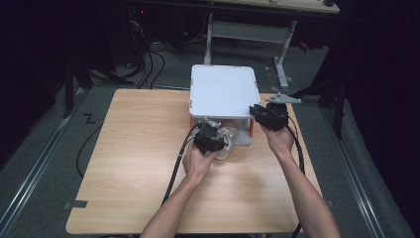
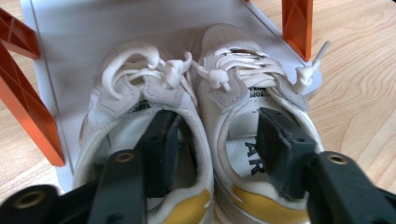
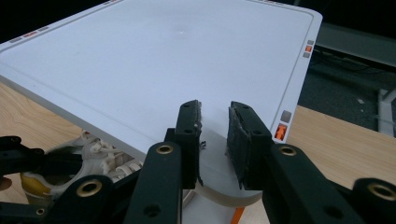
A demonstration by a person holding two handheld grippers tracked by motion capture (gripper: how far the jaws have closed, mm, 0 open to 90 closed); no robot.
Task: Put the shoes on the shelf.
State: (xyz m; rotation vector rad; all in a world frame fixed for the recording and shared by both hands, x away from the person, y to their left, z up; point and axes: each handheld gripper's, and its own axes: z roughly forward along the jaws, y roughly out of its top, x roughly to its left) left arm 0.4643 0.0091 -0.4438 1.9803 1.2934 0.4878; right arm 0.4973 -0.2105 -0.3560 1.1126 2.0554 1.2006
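A lab or recording room is suggested rather than a home. A lone wooden tabletop (image 1: pixel 138 148) is set at the centre of the high view on grey carpet (image 1: pixel 29 168), under light that leaves the surroundings dark. Loose black cables (image 1: pixel 148 64) are seen on the floor at the upper left, and a metal floor rail (image 1: pixel 34 173) runs along the left edge. The white frame of a height-adjustable desk (image 1: pixel 282 54) is seen at the top, and dark curtains (image 1: pixel 381 74) are hung at the right.

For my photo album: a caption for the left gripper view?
Open left gripper, one jaw inside each white sneaker.
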